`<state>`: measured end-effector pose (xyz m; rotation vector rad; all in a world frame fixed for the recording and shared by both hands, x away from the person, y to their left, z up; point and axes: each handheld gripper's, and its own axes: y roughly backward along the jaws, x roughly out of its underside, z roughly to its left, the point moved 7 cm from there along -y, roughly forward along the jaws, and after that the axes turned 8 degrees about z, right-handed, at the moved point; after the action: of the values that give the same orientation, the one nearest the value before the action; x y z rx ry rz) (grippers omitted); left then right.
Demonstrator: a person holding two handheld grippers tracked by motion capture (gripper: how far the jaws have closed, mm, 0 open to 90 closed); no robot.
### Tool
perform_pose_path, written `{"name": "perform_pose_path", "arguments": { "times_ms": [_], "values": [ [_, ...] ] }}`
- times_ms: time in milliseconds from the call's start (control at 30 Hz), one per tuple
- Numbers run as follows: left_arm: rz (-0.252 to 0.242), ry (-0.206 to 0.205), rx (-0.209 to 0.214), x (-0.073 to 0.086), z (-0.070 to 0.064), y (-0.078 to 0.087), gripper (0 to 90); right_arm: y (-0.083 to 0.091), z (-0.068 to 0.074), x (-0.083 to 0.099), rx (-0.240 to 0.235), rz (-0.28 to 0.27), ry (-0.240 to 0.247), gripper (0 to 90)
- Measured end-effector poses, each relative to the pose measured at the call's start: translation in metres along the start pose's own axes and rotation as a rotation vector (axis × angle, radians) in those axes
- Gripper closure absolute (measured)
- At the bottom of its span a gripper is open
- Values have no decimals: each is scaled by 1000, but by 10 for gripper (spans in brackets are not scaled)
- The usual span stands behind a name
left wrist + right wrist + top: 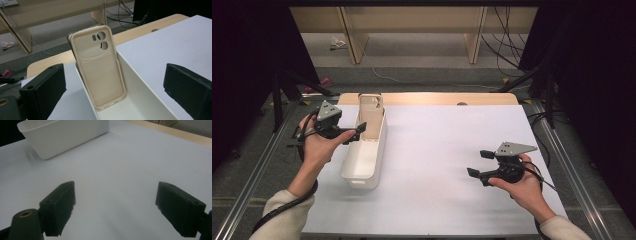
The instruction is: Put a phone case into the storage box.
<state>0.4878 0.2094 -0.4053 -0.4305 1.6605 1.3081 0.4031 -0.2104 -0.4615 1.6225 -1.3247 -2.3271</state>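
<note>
Beige phone case point(100, 67) upright in the white bin point(140, 82) — just ahead of the left tongs point(116, 87), wide apart, empty.

The phone case point(100, 67) is beige, with camera cut-outs near its upper end, and stands nearly upright, leaning against the far end wall of the bin point(140, 82) with its lower edge on the bin floor. The bin is a white, oblong, open-topped container resting on the left part of the white table surface.
</note>
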Motion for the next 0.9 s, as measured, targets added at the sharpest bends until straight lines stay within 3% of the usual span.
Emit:
{"name": "perform_pose_path", "arguments": {
  "times_ms": [900],
  "values": [
    [-23,-4,39,28,-10,19,35,8,-9,4,22,-5,-14,171]
  ]
}}
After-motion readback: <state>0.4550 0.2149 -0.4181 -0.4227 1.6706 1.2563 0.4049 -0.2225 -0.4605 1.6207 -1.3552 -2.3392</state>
